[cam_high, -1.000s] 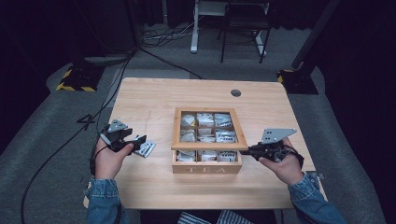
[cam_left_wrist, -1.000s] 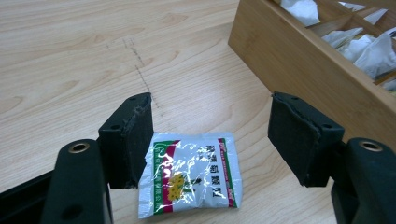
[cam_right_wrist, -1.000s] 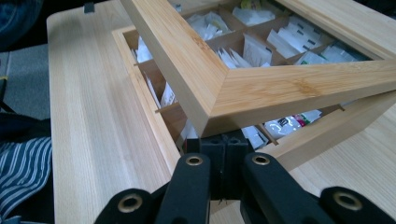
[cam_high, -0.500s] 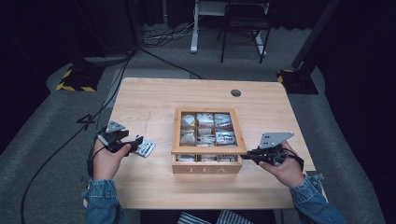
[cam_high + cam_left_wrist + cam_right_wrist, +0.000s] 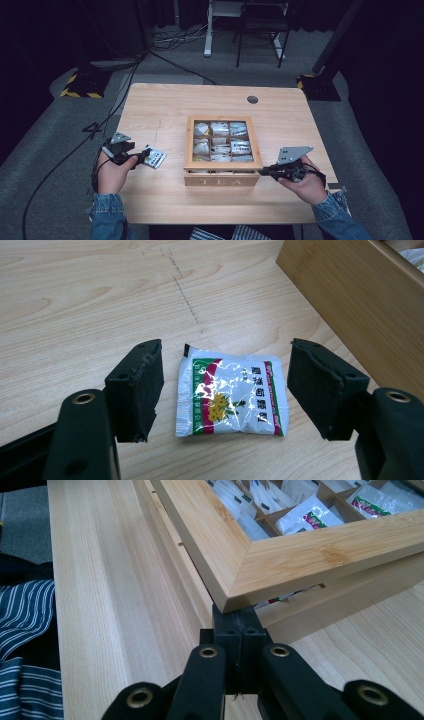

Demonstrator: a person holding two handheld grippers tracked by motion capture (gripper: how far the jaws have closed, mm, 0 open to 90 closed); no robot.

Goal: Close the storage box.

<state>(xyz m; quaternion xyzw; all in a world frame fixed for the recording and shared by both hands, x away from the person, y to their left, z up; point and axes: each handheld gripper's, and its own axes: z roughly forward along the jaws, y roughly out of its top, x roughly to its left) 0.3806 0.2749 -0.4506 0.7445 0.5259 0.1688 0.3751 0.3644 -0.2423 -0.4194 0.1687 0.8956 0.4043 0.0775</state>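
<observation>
The table (image 5: 165, 200) bears the tea box (image 5: 223, 177). Right gripper (image 5: 239, 617), jaws pressed together, wedges under the box lid's (image 5: 320, 555) corner. Left gripper (image 5: 225, 390) is spread, the sachet (image 5: 231, 397) lying untouched between its jaws.

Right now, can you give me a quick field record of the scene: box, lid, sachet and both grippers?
box: wooden tea box near the middle of the table, compartments hold sachets
lid: glass-paned lid, front corner raised, a gap shows beneath it
sachet: one tea sachet lying flat on the table, left of the box
left gripper: jaws open, one either side of the sachet, not touching it
right gripper: jaws shut, tips wedged under the lid's front corner
</observation>
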